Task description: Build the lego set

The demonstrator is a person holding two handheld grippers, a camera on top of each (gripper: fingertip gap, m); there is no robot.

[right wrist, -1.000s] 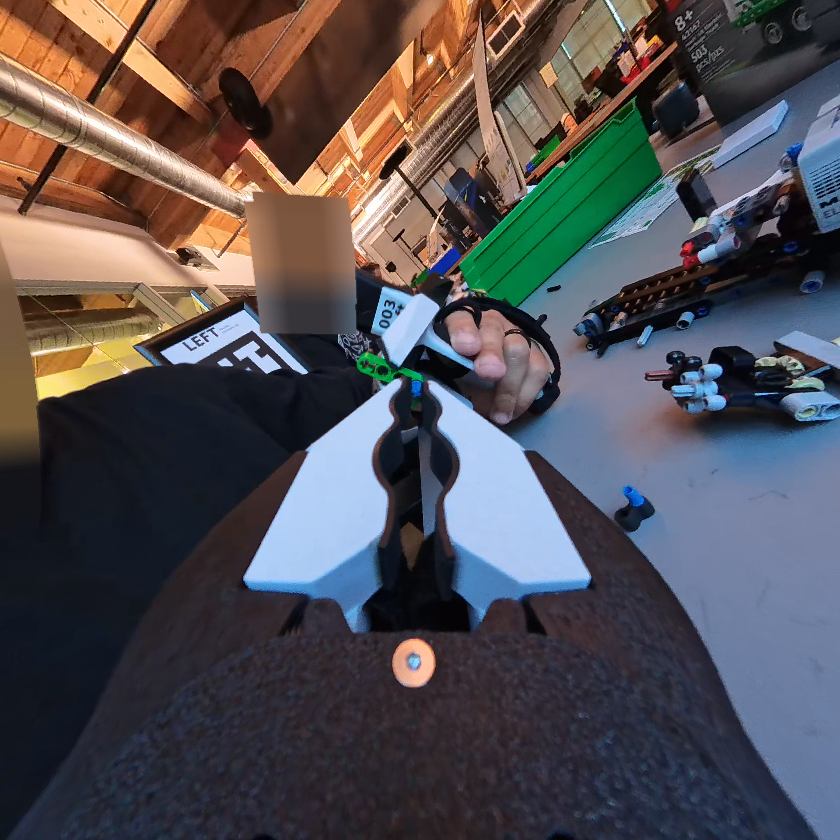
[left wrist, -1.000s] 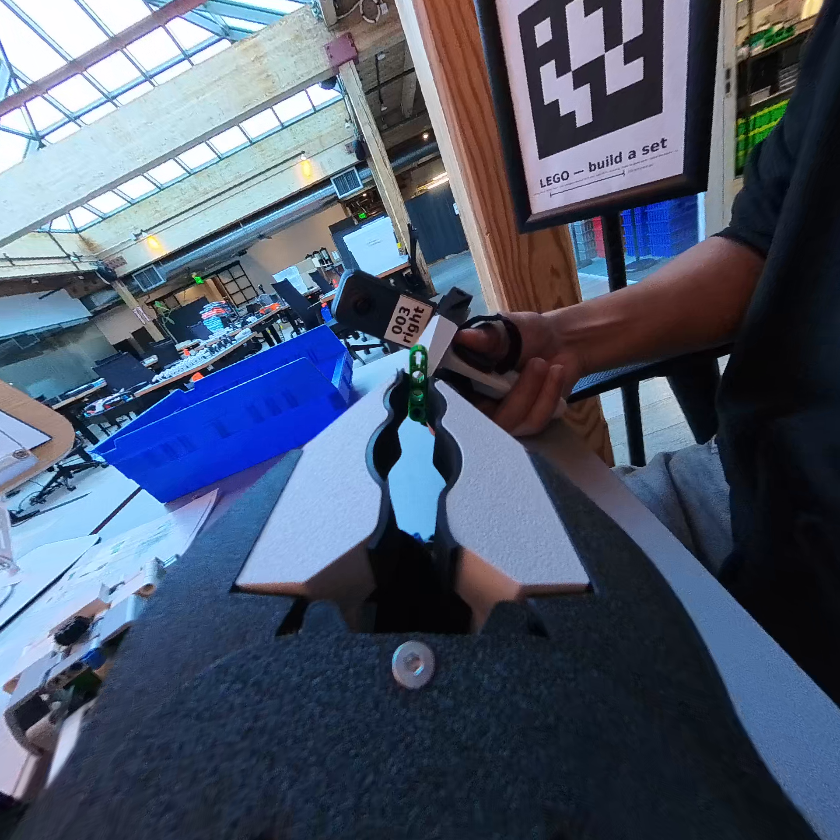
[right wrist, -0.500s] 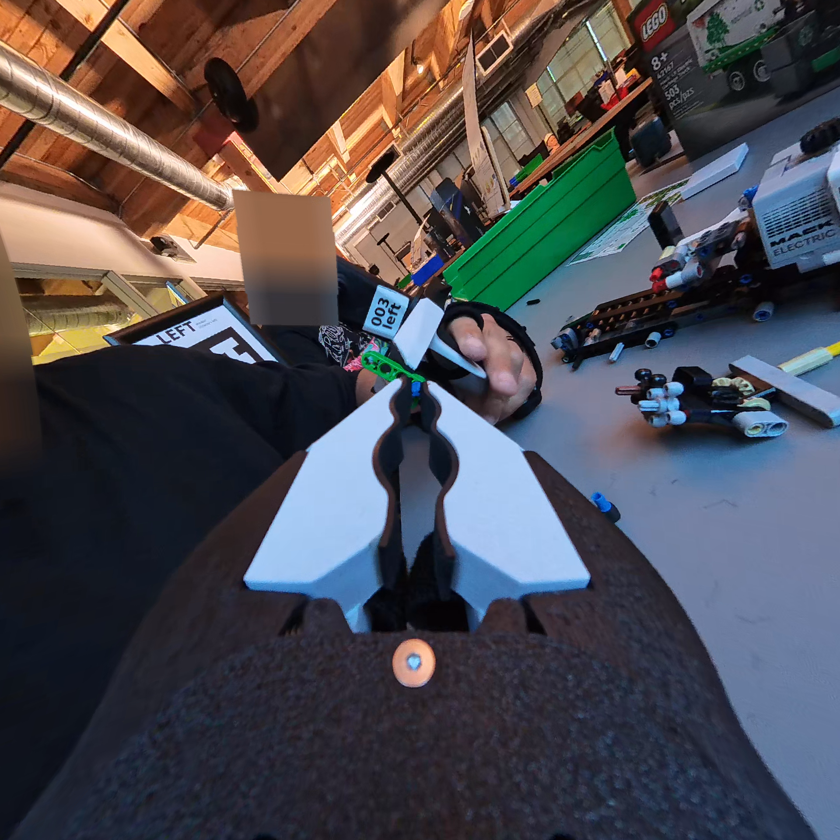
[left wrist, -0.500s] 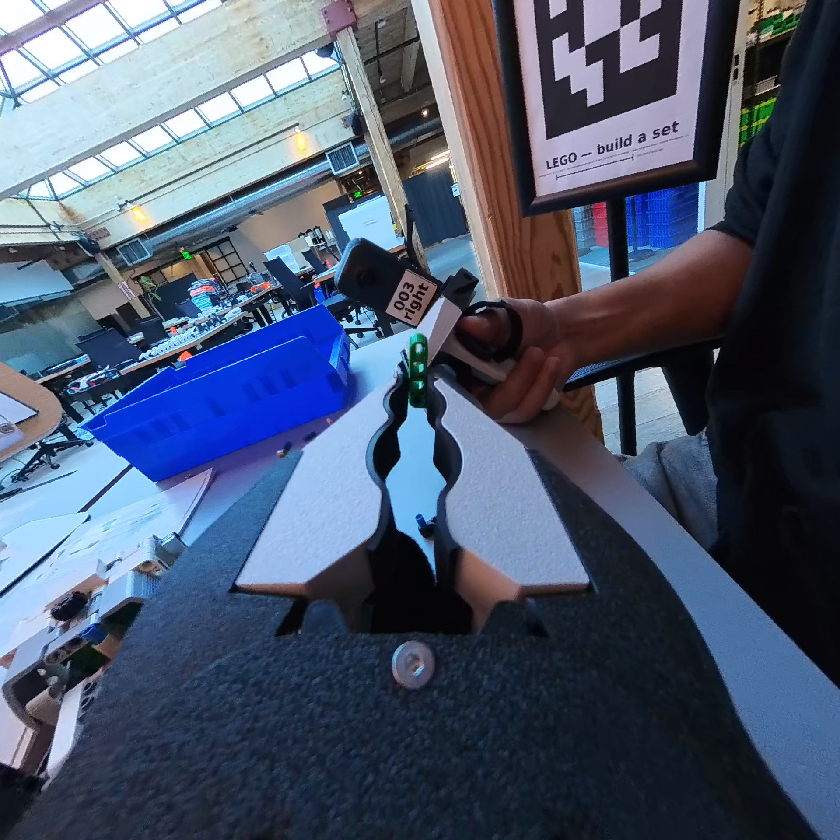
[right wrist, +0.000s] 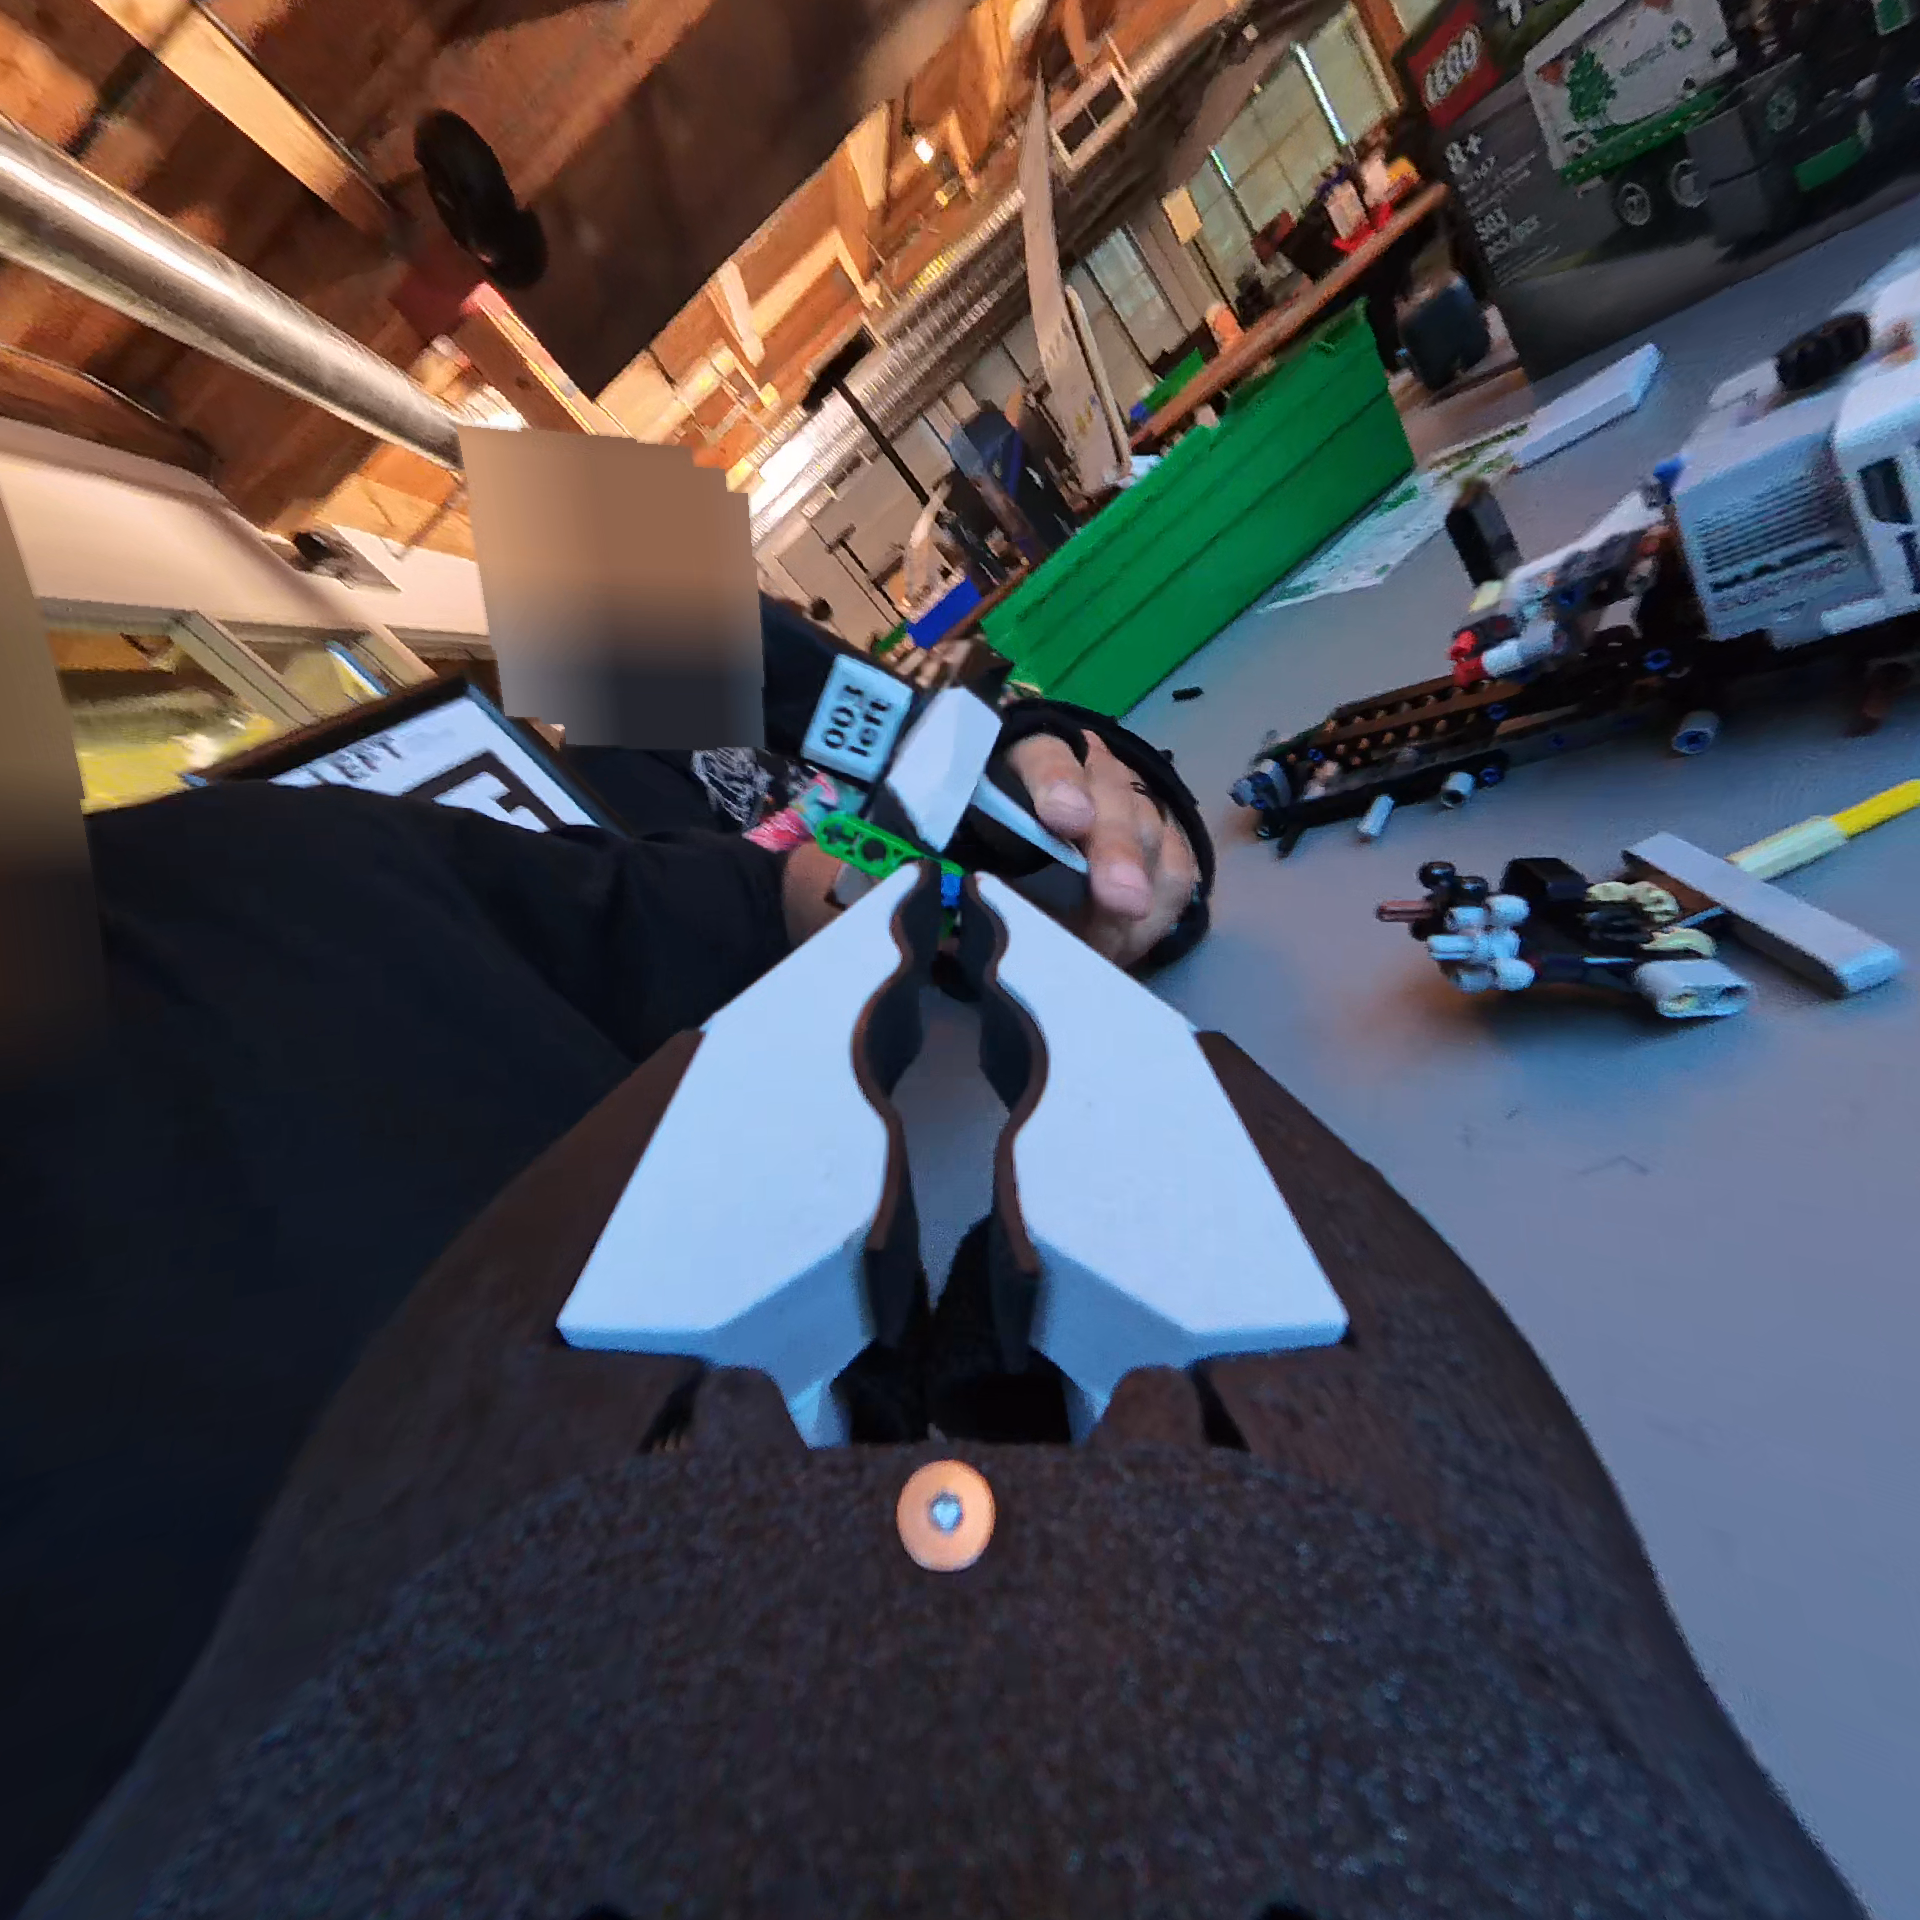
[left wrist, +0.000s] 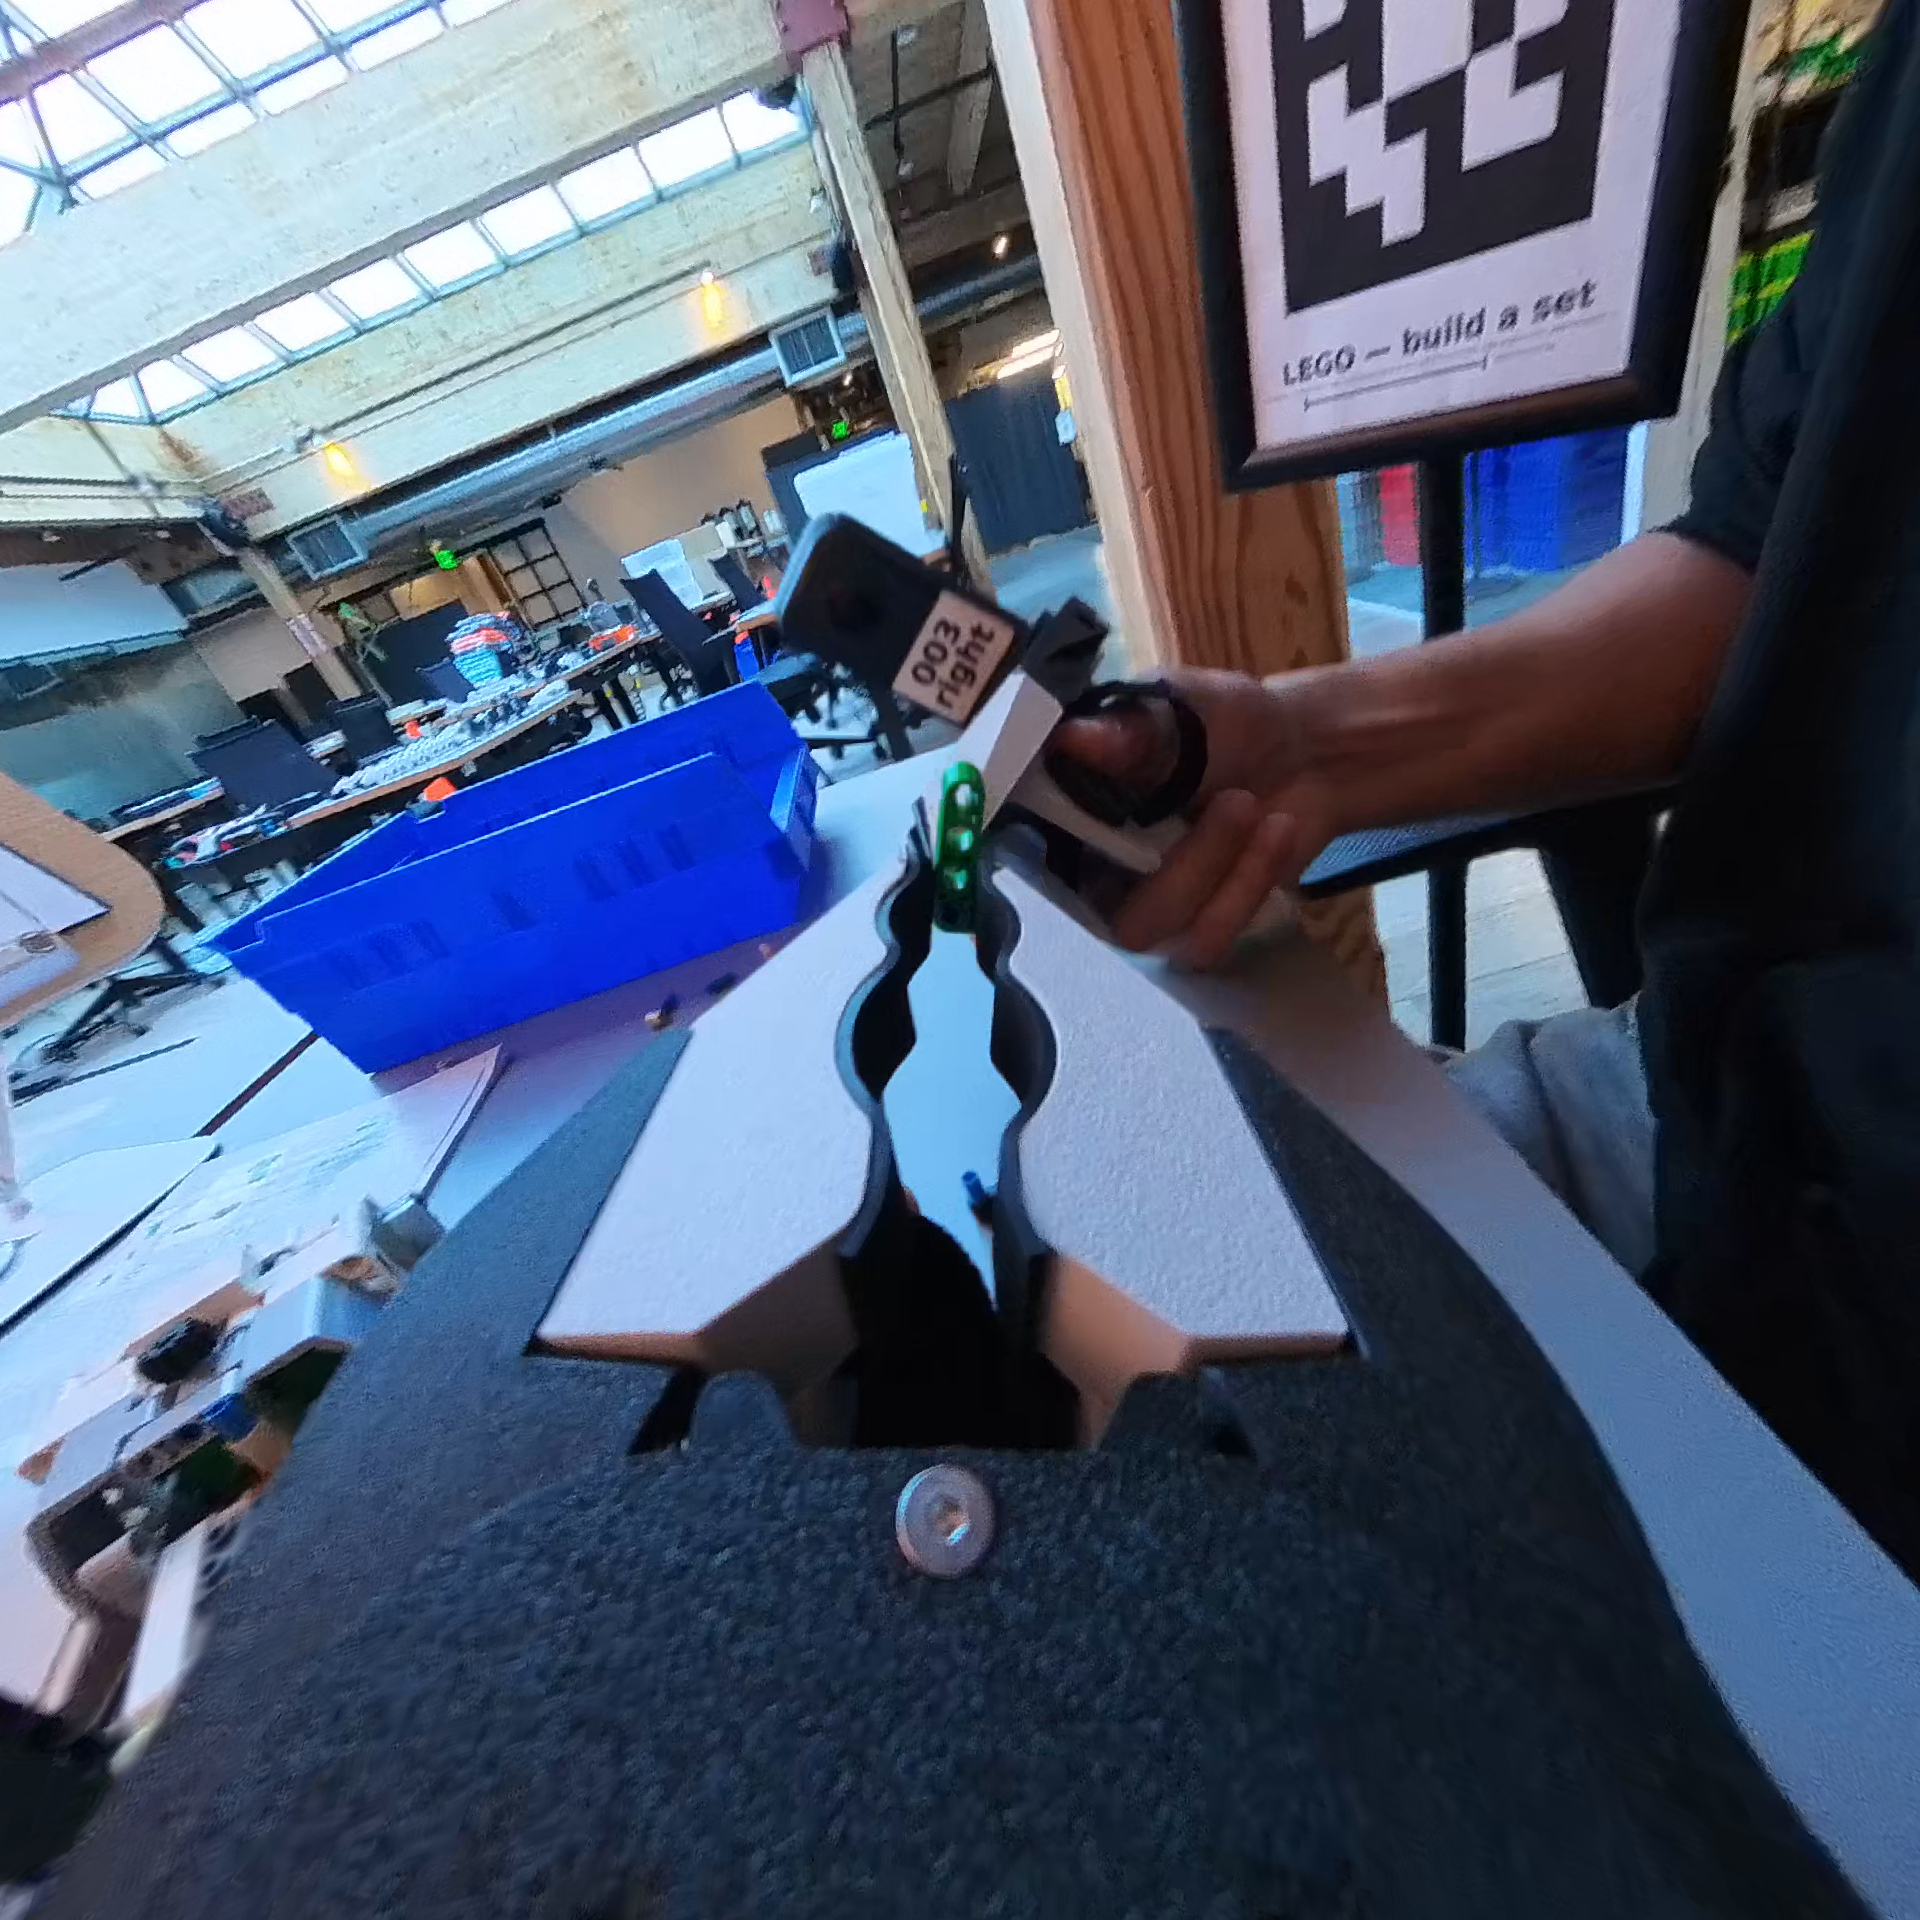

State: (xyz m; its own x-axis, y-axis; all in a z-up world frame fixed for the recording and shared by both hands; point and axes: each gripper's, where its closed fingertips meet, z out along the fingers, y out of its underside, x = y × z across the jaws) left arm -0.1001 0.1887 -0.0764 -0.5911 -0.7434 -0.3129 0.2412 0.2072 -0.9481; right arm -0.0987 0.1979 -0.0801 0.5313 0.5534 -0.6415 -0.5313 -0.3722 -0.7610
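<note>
My left gripper (left wrist: 954, 891) is shut on a small green beam with holes (left wrist: 958, 840), which stands up from its tips. My right gripper (right wrist: 948, 891) is shut on a tiny blue pin (right wrist: 948, 890) and meets the green beam (right wrist: 871, 840) tip to tip above the grey table (right wrist: 1558, 1195). Each view shows the other gripper right behind the beam: the right gripper in the left wrist view (left wrist: 1023, 764), the left gripper in the right wrist view (right wrist: 940, 764). The pin is hidden in the left wrist view.
A blue bin (left wrist: 540, 862) and paper sheets (left wrist: 260, 1174) lie to the left. A green bin (right wrist: 1195, 561), a white truck model (right wrist: 1787, 540) on a dark chassis (right wrist: 1455, 717), a small sub-assembly (right wrist: 1558, 935), a grey bar (right wrist: 1756, 925) and the set's box (right wrist: 1621, 125) lie to the right.
Both grippers stay shut and pressed together at the beam. Both have tilted and shifted a little, so more of the table and the truck model shows in the right wrist view.
</note>
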